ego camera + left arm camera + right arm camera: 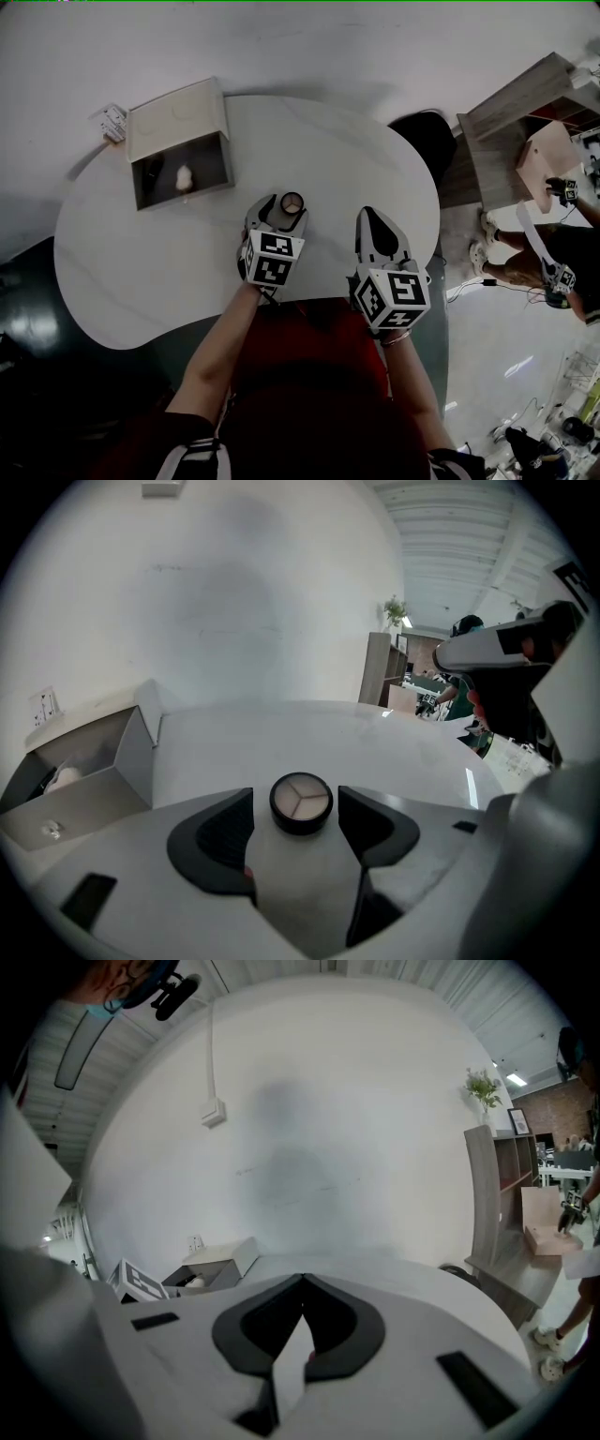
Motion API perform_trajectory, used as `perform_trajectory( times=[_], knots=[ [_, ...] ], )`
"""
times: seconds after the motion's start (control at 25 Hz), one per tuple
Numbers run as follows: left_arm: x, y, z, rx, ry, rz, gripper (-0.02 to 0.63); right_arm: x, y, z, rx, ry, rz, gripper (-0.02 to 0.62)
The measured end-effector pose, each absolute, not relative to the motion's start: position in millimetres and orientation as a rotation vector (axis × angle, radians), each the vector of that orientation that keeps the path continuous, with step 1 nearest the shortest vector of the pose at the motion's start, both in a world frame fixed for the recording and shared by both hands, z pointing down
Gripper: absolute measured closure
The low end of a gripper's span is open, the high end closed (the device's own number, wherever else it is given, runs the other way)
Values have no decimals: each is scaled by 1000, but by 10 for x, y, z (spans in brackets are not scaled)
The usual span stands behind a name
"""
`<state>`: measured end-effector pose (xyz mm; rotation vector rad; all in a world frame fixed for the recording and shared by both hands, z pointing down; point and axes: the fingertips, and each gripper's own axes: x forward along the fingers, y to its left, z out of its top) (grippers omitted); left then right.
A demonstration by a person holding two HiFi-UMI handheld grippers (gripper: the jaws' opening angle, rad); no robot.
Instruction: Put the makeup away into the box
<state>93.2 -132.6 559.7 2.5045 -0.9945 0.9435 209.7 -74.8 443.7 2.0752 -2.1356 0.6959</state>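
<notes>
A round black compact [292,202] with a three-part beige pan lies on the white table [141,272], just in front of me. My left gripper [279,210] is open around it. In the left gripper view the compact [301,802] sits between the two dark pads [217,836] with a small gap on each side. The grey box [139,192] stands open at the table's far left, lid tipped back, with a pale puff-like item [184,176] inside. My right gripper [375,220] hovers to the right of the compact, jaws shut and empty [302,1281].
The box [103,780] is to the left of the left gripper, and shows as the box [208,1267] in the right gripper view. A wall socket [111,122] is beside it. A wooden shelf unit [516,131] and a person [562,253] are off to the right.
</notes>
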Motion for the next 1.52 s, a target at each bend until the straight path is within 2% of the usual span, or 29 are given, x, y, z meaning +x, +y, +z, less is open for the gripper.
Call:
perform_trajectory(
  times=[0.32, 0.96, 1.32, 1.52],
  knots=[
    [991, -1364, 5638, 2495, -1036, 1038, 346, 2165, -822, 4496, 2047, -2150, 724, 583],
    [1030, -1327, 5645, 2493, -973, 1040, 371, 2217, -797, 4499, 2005, -2185, 726, 583],
    [1147, -1119, 5280, 2523, -1025, 951, 371, 2226, -719, 4433, 1961, -2247, 719, 583],
    [982, -1119, 4993, 2519, -1114, 894, 371, 2072, -743, 4376, 1900, -2318, 704, 583]
  ],
)
